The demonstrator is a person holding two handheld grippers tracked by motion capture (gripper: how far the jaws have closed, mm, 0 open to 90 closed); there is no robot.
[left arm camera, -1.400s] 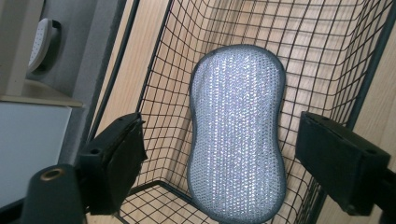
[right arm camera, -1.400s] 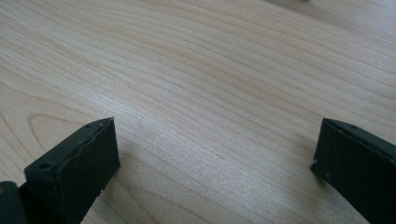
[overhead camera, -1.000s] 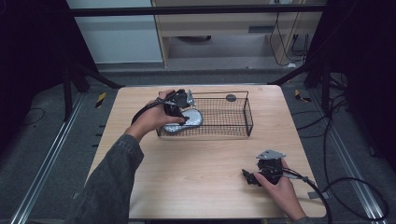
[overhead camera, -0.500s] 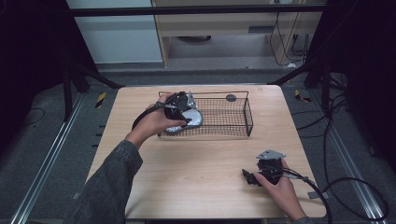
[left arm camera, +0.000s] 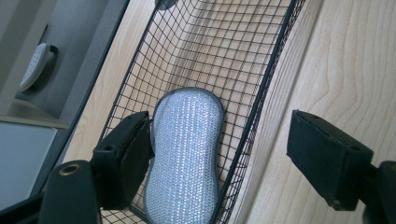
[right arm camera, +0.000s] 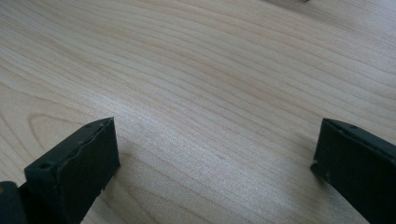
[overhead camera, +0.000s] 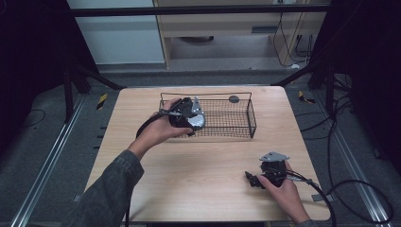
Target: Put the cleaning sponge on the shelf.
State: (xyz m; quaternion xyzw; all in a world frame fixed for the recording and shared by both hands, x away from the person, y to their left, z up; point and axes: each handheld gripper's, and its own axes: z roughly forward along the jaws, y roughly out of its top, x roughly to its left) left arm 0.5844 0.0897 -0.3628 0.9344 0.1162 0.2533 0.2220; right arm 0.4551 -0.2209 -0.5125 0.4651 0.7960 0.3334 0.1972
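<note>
Silver scouring pad (left arm camera: 184,154) is lying flat on the mesh floor of the black wire basket (overhead camera: 249,124), at the basket's left end as the high view shows it, where a pale edge of the pad (overhead camera: 199,122) is peeking out from under the left gripper (overhead camera: 185,118). In the left gripper view the pad is sitting just beside one black jaw, while the other jaw is hanging outside the basket's long wall, over the bare wood — so the wire side is passing between the two. Those jaws have just been opening, and they are now standing apart with neither pad pressing on the scourer; it is resting free on the mesh. The person's left hand (overhead camera: 158,133) is holding that gripper over the near left corner of the basket, the sleeve reaching in from the bottom of the high view. The right gripper (overhead camera: 257,179) is resting low on the light wooden table (overhead camera: 189,170) near its front right corner, well apart from the basket, with the right hand (overhead camera: 283,194) wrapped around it. Its jaws are standing wide apart too — the right gripper view is showing plain wood grain between them.
</note>
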